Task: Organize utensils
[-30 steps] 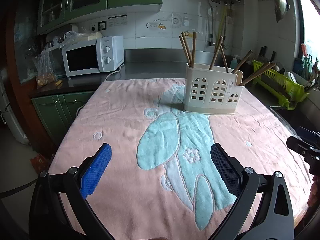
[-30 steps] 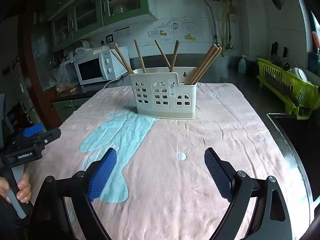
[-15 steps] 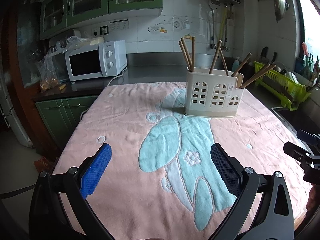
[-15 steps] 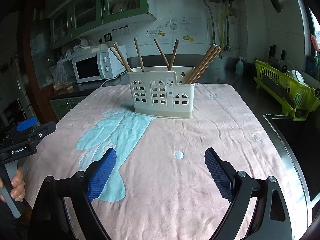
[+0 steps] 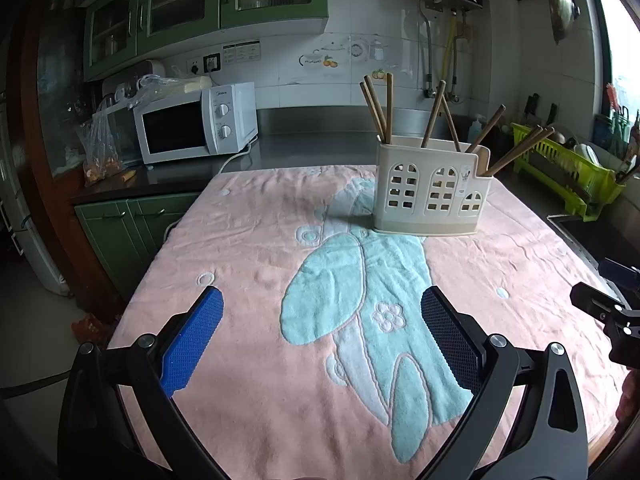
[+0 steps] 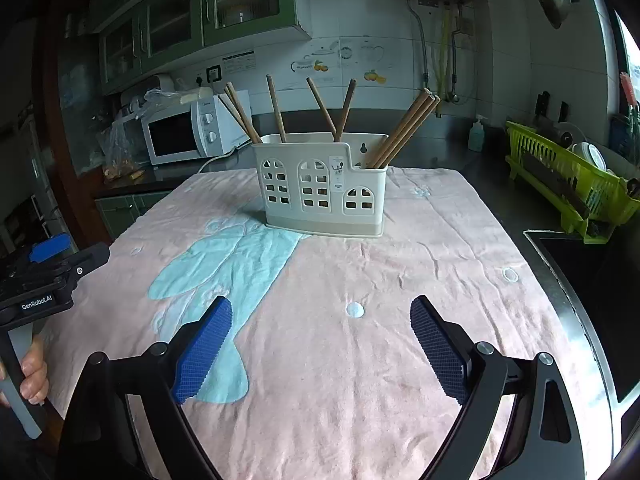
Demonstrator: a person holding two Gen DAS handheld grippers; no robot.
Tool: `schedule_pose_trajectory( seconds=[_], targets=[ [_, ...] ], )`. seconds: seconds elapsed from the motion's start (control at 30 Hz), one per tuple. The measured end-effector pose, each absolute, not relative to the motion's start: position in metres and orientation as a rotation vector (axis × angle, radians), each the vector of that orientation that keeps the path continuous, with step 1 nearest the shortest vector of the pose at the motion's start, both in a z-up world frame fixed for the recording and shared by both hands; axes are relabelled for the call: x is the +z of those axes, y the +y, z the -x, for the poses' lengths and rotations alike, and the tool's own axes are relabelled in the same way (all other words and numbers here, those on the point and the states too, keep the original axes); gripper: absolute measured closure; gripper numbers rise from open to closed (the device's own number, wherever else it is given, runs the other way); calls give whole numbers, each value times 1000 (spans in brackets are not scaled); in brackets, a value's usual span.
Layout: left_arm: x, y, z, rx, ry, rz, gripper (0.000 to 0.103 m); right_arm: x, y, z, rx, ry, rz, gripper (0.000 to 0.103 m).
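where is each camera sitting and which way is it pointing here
Left wrist: sits on the left gripper, looking forward over the pink towel at the utensil holder; its own open fingers show, plus the other gripper at the right edge.
Right wrist: sits on the right gripper, facing the holder more squarely; its open fingers show, plus the left gripper and the hand holding it.
Shared: holder, chopsticks, towel, microwave, green dish rack.
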State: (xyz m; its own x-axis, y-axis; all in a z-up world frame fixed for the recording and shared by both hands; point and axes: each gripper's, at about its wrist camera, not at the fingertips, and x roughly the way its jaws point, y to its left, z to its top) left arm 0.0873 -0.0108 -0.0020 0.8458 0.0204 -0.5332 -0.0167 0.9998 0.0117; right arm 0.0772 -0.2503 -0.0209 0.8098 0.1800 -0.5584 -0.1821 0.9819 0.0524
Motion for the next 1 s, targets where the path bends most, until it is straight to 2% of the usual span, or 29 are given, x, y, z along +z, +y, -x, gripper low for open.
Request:
schedule_pose_trajectory(
  seconds=[1.0],
  targets=[
    [-6,-12,-89,22,568,-17,5,-19,-250,-80,189,599,4,15]
  ],
)
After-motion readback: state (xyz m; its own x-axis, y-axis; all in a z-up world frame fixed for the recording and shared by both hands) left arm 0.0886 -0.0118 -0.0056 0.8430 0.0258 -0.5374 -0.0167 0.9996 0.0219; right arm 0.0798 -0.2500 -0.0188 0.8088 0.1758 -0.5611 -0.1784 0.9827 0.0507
